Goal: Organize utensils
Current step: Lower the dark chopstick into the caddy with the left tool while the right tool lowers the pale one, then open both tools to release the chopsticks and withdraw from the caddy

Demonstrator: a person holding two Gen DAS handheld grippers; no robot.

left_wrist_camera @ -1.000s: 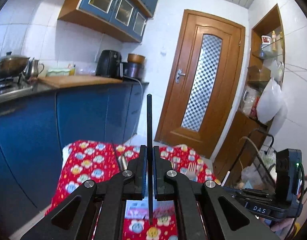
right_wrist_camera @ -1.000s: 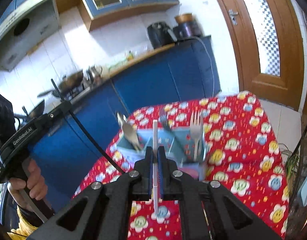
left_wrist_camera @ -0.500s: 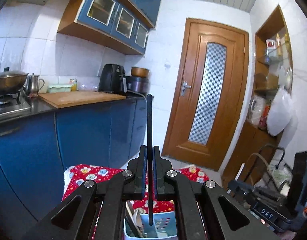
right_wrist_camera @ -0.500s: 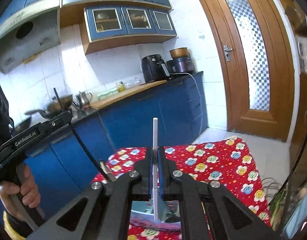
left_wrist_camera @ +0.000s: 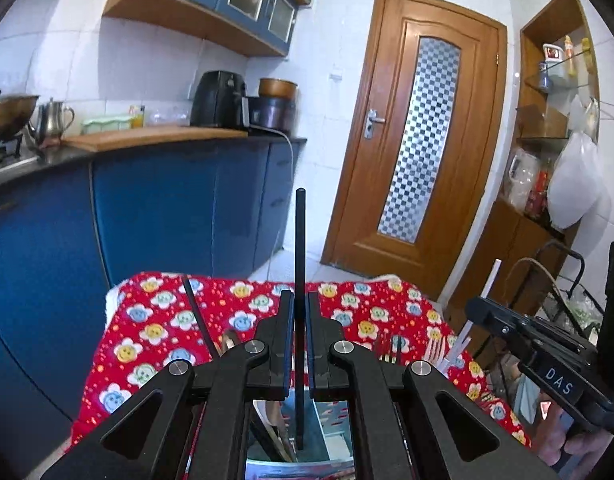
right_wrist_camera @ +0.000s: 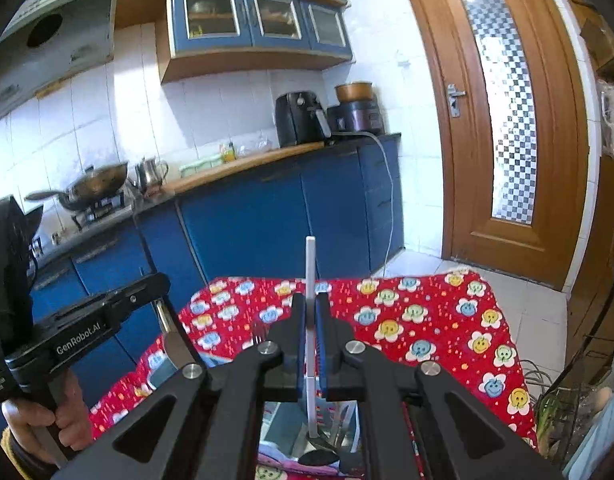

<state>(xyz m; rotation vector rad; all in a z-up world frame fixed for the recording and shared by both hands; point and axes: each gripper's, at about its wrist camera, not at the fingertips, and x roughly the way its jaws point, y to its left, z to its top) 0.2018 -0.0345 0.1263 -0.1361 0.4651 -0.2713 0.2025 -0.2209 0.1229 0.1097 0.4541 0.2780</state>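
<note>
Kitchen setting: a red flowered tablecloth (left_wrist_camera: 155, 344) covered the table. Left gripper (left_wrist_camera: 300, 322) was clamped on an upright black chopstick (left_wrist_camera: 300, 240), its lower end inside the utensil holder (left_wrist_camera: 327, 436) at 6 o'clock. Right gripper (right_wrist_camera: 310, 326) pinched a white chopstick (right_wrist_camera: 310, 264) likewise; beneath it lay apparently a spoon (right_wrist_camera: 319, 456). Forks (left_wrist_camera: 435, 354) stood at 3 o'clock.

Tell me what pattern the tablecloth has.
The tablecloth is red with smiling flowers in several colours, clearest in the right wrist view.
</note>
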